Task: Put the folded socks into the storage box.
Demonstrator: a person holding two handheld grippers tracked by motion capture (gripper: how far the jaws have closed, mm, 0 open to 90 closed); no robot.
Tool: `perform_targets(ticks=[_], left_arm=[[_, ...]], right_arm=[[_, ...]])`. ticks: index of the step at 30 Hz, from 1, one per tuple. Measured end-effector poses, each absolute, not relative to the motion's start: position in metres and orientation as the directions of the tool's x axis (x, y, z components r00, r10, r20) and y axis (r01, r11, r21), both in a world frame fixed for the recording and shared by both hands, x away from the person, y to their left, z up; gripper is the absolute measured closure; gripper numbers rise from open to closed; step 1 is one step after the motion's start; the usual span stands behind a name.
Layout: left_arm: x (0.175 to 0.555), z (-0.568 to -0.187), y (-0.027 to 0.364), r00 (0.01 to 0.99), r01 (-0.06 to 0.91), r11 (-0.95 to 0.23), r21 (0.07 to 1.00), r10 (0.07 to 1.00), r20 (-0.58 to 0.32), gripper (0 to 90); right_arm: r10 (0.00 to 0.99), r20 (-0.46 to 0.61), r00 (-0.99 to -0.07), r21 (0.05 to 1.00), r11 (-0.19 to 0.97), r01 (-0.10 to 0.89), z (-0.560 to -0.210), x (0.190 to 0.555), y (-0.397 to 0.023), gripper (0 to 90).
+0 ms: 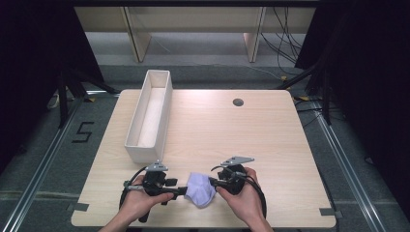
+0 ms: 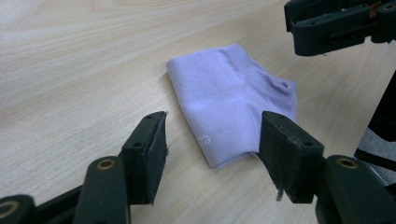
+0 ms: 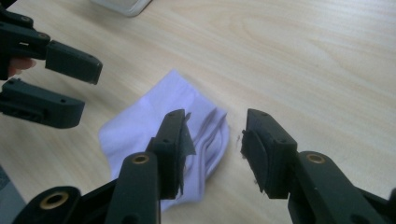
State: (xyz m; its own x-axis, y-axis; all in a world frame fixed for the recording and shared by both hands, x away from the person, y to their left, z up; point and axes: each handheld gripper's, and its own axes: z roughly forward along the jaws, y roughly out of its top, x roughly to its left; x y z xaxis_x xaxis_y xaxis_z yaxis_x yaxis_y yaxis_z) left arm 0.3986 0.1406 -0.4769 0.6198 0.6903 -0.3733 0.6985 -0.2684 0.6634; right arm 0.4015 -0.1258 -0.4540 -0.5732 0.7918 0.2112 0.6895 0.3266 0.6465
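Table (image 1: 251, 125): folded sock (image 1: 200, 189) | left tongs (image 1: 183, 190) apart | right tongs (image 1: 211, 181) apart, seemingly clear

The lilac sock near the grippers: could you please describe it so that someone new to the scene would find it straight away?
Start at the light wooden table and go to its near edge, where the left gripper and right gripper face each other. Between them lies the folded sock, flat on the wood. It is the one soft, pale lilac thing there, unlike the long white box farther back on the left.
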Motion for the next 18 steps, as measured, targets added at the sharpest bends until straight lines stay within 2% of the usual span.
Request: perform_targets(ticks=[3,10,18], left_arm=[[0.401,-0.481,0.138,0.61,0.705,-0.247,0.664,0.689,-0.391,42.5],[0.409,-0.486,0.133,0.599,0.718,-0.264,0.644,0.706,-0.378,44.0],[0.421,-0.492,0.131,0.565,0.746,-0.229,0.626,0.715,-0.412,44.2]], right_arm=[[0.774,0.23,-0.59,0.626,0.346,0.698,-0.459,0.4,-0.124,58.4],[0.785,0.262,-0.562,0.592,0.329,0.736,-0.471,0.401,-0.119,56.8],[0.788,0.231,-0.57,0.584,0.357,0.729,-0.478,0.406,-0.112,63.1]])
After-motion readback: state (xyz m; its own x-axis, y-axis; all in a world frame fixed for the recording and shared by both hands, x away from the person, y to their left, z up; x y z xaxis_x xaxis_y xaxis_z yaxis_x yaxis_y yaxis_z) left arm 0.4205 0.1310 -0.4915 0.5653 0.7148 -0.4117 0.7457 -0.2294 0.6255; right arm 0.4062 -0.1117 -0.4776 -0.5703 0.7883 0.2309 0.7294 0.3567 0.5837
